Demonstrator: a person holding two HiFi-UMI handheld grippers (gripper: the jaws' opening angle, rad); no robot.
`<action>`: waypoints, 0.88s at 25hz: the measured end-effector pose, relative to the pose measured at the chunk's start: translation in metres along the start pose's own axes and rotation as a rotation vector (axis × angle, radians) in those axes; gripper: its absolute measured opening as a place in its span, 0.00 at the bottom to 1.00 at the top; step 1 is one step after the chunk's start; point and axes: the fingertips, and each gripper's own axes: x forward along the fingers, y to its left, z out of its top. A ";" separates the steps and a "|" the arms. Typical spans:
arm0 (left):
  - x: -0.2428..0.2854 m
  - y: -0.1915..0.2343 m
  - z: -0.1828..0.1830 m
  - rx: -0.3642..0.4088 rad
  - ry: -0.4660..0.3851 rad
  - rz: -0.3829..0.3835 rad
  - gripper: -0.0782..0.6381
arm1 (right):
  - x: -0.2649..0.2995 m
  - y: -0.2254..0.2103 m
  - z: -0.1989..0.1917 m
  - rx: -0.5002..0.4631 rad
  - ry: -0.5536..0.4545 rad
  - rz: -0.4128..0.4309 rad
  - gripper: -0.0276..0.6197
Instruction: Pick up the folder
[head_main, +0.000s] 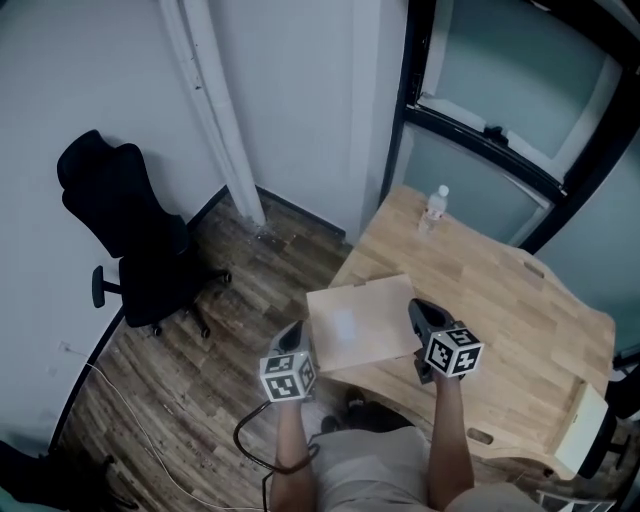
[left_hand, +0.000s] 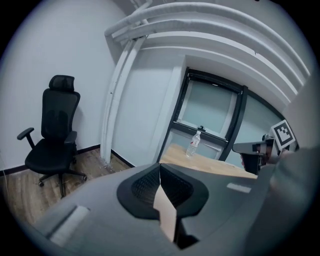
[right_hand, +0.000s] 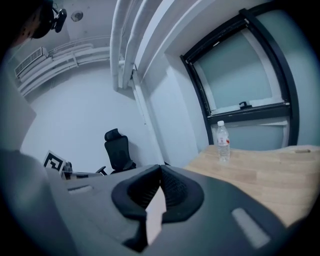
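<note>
Over edge of wooden table. Pinches folder at opposite sides, left gripper and right gripper both clamped on, likely for balance.

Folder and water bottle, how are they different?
The folder is flat and tan; the bottle is round and clear. The folder lies nearly level, while the bottle stands upright. The folder is pinched at its edges by the left gripper and the right gripper; the bottle stands alone on the table, untouched.
</note>
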 end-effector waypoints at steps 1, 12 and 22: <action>0.006 -0.001 0.008 0.010 -0.003 0.007 0.12 | 0.008 -0.004 0.007 -0.021 0.014 0.009 0.05; 0.049 0.009 0.020 0.074 0.062 0.066 0.12 | 0.076 -0.044 0.018 -0.019 0.058 0.077 0.05; 0.075 0.008 -0.069 -0.103 0.202 0.030 0.12 | 0.064 -0.080 -0.063 -0.003 0.178 0.136 0.05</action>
